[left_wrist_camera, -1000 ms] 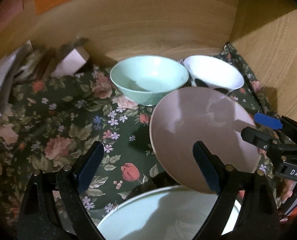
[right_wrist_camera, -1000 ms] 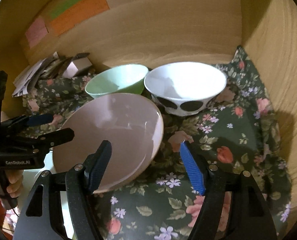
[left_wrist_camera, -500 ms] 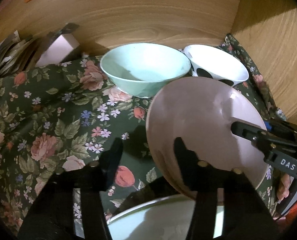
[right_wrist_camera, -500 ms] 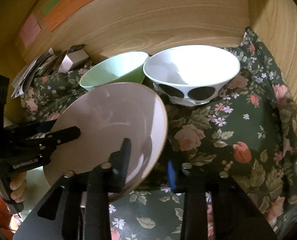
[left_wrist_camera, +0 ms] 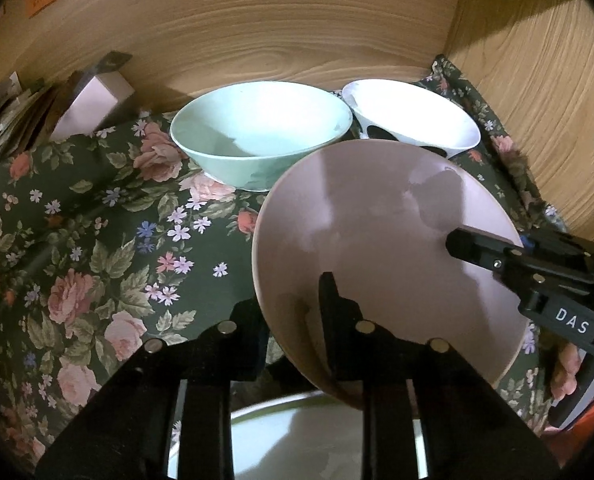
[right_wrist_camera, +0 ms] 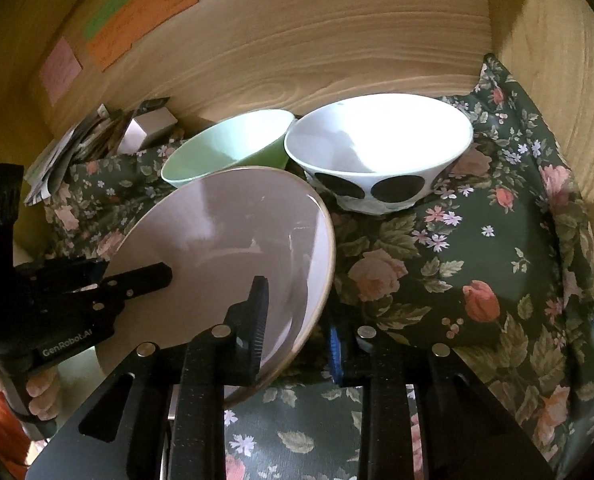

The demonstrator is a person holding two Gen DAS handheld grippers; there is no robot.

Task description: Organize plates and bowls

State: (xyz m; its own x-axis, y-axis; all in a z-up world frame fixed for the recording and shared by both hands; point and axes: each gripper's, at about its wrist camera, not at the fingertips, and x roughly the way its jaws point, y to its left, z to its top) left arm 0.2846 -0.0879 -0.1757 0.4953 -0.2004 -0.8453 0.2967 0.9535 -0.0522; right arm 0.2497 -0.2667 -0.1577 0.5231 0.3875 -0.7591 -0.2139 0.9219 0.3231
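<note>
Wood-grain panels close in the back and right side of a nook lined with a dark floral cloth [left_wrist_camera: 97, 240]. From the left wrist view, the left gripper [left_wrist_camera: 293, 316] has just closed and now pinches the near rim of a pink plate [left_wrist_camera: 377, 240], one finger over its face and the other under its edge; the plate stands tilted, lifted off the cloth. Off to its right, the right gripper [left_wrist_camera: 481, 248] bites the same plate at the far rim (a hand shows below it). Straight ahead past the plate sits a mint-green bowl [left_wrist_camera: 261, 128], and right of that a white bowl with black spots [left_wrist_camera: 413, 120], both close to the plate's top edge. Far left ahead, a small grey box [left_wrist_camera: 93, 100] and loose papers [left_wrist_camera: 5, 112] lean by the back panel. Below the fingers lies a pale round dish [left_wrist_camera: 297, 440], partly hidden.

Seen from the right wrist, the right gripper [right_wrist_camera: 297, 320] has also just closed and clamps the plate [right_wrist_camera: 233, 248] at its near right edge, one finger on the face, the blue-padded one behind. To its left, the left gripper [right_wrist_camera: 145, 276] clamps the opposite rim. Ahead stand the green bowl [right_wrist_camera: 233, 144] and spotted bowl [right_wrist_camera: 377, 148], touching side by side. Coloured notes [right_wrist_camera: 137, 16] are stuck on the back panel, upper left.
</note>
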